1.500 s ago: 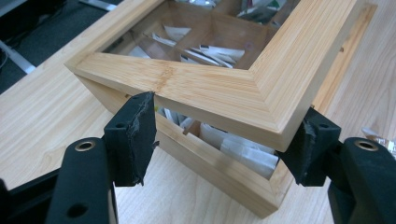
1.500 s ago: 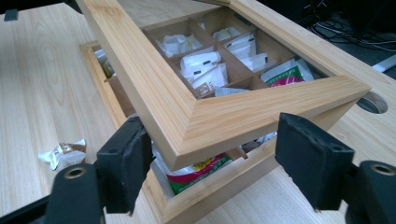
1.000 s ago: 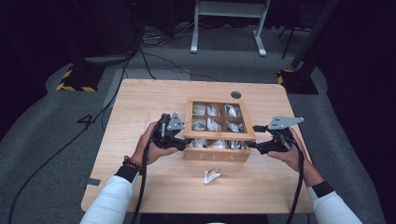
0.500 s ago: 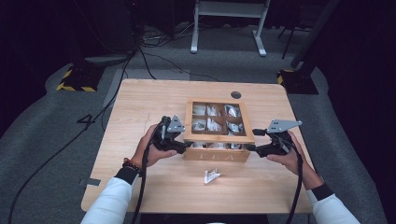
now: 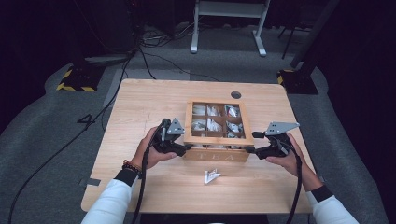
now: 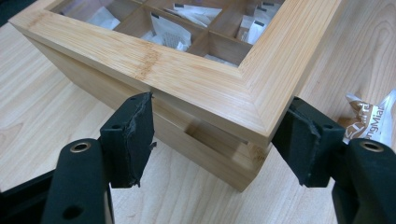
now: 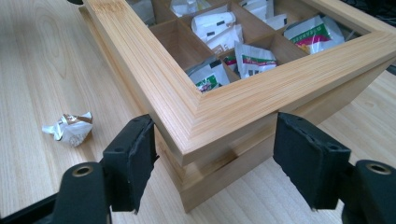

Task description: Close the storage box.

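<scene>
Where grey carpet (image 5: 42, 140) surrounds it, the wooden table (image 5: 140, 107) holds a box (image 5: 215, 140).

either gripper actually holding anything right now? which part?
Nothing is held. The left gripper and right gripper each straddle a near corner of the wooden box's lid with jaws open, pads apart from the wood.
</scene>
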Motion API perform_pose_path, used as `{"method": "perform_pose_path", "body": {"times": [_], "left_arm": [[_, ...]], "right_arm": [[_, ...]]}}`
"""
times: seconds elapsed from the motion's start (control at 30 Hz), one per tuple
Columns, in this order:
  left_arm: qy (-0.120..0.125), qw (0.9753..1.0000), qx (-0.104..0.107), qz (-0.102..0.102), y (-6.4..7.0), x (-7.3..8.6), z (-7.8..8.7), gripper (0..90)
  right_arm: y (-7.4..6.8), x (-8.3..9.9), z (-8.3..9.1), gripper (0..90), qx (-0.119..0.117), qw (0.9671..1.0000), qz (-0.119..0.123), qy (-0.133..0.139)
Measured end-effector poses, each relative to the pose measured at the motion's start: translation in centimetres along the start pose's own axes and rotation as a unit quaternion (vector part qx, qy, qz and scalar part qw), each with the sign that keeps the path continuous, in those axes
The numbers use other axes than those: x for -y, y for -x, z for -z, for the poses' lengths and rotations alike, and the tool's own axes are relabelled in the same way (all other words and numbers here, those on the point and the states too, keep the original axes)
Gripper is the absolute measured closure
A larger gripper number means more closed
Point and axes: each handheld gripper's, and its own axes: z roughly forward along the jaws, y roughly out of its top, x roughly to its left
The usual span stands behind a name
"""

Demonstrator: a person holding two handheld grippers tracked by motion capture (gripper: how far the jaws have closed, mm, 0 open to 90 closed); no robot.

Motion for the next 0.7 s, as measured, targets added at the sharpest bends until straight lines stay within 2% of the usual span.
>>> {"method": "perform_pose_path", "body": {"times": [0.7], "left_arm": [[-0.015, 0.9998, 0.015, -0.003, 0.3, 0.8, -0.5, 31.0]], "right_arm": [[-0.4, 1.1, -0.9, 33.1, 0.001, 0.9997, -0.001, -0.024]]}}
